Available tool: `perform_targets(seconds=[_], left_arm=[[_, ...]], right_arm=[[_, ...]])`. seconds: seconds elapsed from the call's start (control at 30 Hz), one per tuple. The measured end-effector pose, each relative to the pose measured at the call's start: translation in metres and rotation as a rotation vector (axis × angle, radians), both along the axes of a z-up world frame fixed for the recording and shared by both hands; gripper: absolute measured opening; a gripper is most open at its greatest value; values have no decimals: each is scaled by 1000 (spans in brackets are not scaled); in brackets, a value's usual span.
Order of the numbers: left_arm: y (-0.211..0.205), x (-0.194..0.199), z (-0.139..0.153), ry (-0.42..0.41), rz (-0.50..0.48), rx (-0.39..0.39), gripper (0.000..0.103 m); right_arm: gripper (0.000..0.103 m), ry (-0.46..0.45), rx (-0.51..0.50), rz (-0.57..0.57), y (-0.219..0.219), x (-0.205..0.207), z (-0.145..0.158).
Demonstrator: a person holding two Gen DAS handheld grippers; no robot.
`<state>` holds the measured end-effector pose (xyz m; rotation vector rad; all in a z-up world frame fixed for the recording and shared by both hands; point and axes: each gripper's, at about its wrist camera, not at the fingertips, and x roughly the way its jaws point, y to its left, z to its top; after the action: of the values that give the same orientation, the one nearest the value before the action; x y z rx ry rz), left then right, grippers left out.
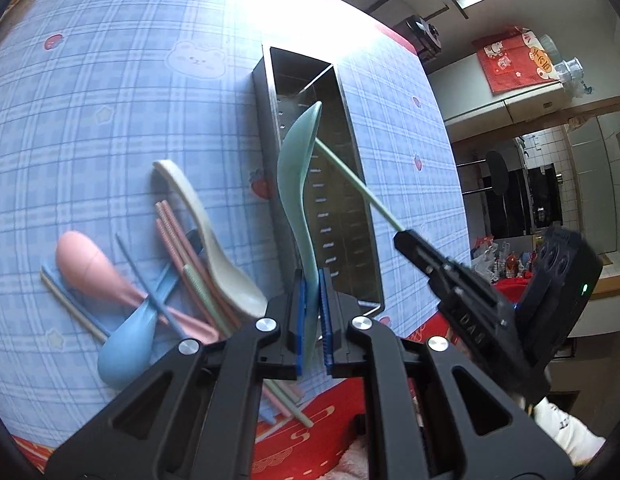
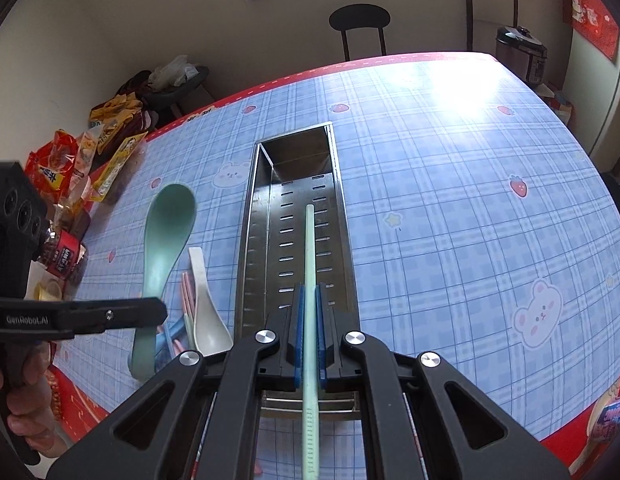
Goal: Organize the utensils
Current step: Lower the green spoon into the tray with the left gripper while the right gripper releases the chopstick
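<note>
Both grippers loaded at the steel caddy (image 2: 296,216).
Right gripper (image 2: 308,336) clamps a green chopstick (image 2: 310,248) lengthwise over it; left gripper (image 1: 311,320) pinches the green spoon (image 1: 298,168) just left of it.

Ahead of the right gripper's fingers (image 2: 310,332), the metal tray (image 2: 246,240) is left open along its length, crossed only by the held green chopstick (image 2: 310,248). To the left of those fingers, passage is blocked by the left gripper (image 1: 311,312) with its green spoon (image 1: 298,168) and the utensil pile (image 1: 170,272). To their right, bare tablecloth (image 2: 469,200) is offered.
</note>
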<state>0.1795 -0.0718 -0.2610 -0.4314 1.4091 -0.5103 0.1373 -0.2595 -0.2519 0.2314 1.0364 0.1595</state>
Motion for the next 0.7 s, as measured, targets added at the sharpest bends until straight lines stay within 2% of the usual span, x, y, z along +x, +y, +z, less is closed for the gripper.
perform_targets(seconds=[0.13,0.23,0.43,0.7], left_arm=[[-21,39,-6,41,18,-45,11],[-34,65,-14,72,30,-46,11],[-48,104,-37,124,52,-20,11],[-61,134,-63,169,71,25,11]], right_arm=[[6,29,-3,-7,1,12,-9],[6,51,-2,-9,2,17,-15],[6,93,5,18,8,24,-26],[6,124,29,40,7,29,-38]])
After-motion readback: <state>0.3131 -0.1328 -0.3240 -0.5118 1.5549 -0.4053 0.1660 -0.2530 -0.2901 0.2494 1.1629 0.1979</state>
